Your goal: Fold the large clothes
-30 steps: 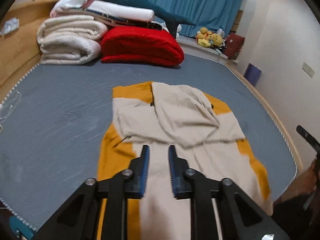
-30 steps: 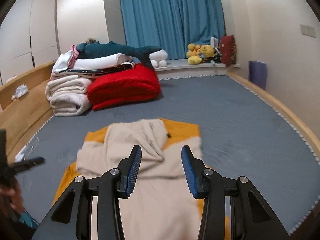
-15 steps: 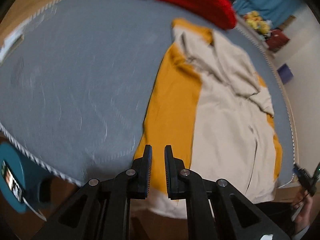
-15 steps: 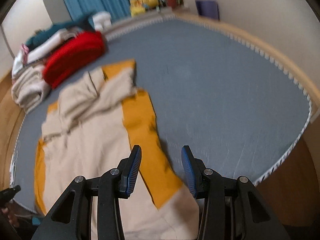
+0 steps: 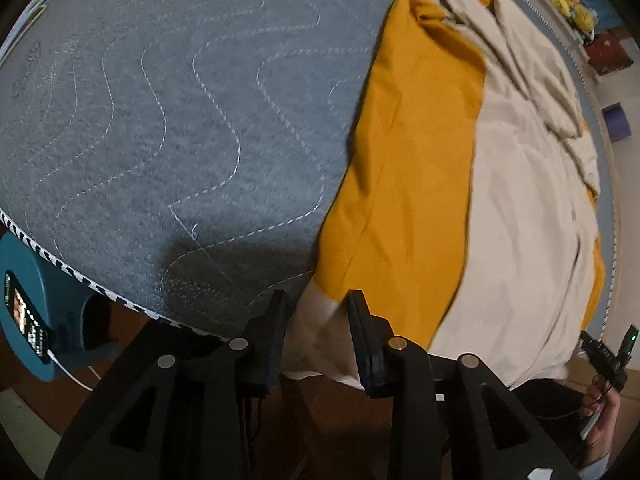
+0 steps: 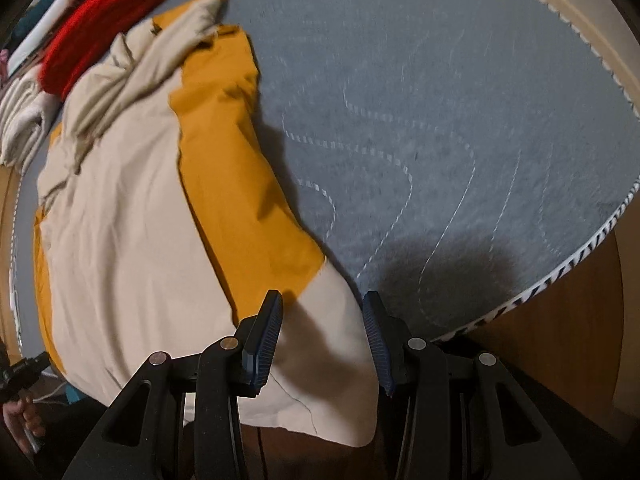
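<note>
You are pointing both grippers steeply down at the near edge of the grey quilted mattress (image 5: pixel 168 128), where the large cream and mustard-yellow garment (image 5: pixel 512 208) is lying spread out, its far end reaching toward the folded red blanket (image 6: pixel 100 16).

Your left gripper (image 5: pixel 318 312) is hovering over the garment's near left corner, where the cream hem (image 5: pixel 316 328) is hanging just over the mattress edge. Its 2 black fingers have just been opening and are standing apart, with the hem showing between them but the pads not pressing on it.

Your right gripper (image 6: pixel 322 312) is hovering over the near right corner. Its 2 blue-padded fingers (image 6: pixel 266 332) are standing well apart, framing the cream corner without clamping it.

A teal round stool (image 5: pixel 36 300) with a phone (image 5: pixel 24 320) on it is sitting beside the bed at the left.
</note>
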Demonstrator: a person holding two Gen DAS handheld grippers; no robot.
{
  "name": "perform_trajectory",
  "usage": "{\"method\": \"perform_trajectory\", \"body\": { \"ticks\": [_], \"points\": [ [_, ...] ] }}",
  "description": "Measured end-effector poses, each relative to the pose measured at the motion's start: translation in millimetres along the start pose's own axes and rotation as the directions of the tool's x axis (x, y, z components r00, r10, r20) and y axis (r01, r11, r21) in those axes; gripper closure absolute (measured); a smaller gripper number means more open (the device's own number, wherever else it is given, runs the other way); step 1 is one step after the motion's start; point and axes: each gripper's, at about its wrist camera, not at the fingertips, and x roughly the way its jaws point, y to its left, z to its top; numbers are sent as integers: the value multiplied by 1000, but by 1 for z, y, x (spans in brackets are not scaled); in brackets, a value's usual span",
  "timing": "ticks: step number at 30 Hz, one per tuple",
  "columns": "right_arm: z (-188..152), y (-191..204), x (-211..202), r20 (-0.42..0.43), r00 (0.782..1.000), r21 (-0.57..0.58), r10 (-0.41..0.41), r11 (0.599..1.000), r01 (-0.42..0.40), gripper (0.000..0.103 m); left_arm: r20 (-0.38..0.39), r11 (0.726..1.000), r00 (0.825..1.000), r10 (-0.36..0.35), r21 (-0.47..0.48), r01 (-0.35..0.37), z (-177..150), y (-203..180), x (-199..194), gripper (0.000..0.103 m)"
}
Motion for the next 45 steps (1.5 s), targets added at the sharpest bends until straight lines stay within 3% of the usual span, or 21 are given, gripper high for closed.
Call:
{"method": "perform_trajectory", "body": {
  "ticks": [7,8,12,14,19,22,26,27,30,37,42,45],
  "points": [
    [-3,11,11,-16,998,-35,-58,998,57,61,-1,996,999,33,84,-33,-5,-15,9,74],
    [-3,14,11,-15,998,-43,-57,998,56,67,-1,994,999,32,100,-32,-6,-20,10,74],
    [-8,25,7,-5,999,-82,-33,996,33,95,-1,990,1000,26,138,-26,-12,-28,8,91],
    [-11,28,-3,30,999,-87,-30,996,33,97,5,986,999,37,161,-37,-15,-31,7,91],
    [-15,28,-7,26,998,-96,-51,994,53,95,-9,983,996,83,167,-81,-17,-33,13,84],
    [-10,26,6,-8,995,-81,-101,992,100,76,1,975,995,104,199,-103,-21,-40,15,84],
    [-11,31,6,-16,996,-87,-91,992,89,77,14,967,994,111,228,-111,-24,-47,18,90],
    [-11,34,6,-15,996,-97,-89,991,88,86,19,967,994,107,232,-108,-27,-51,17,95],
    [-14,45,0,8,997,-151,-82,985,82,97,47,965,995,88,242,-97,-31,-58,6,98],
    [-15,54,-45,114,993,-147,22,989,-5,99,148,955,989,-21,295,-24,-45,-71,-35,100],
    [-19,60,-102,251,960,-209,123,975,-70,99,219,947,971,-93,320,18,-45,-67,-64,101],
    [-19,53,-126,288,941,-201,178,972,-122,100,260,945,953,-158,320,69,-49,-61,-92,101]
  ]
}}
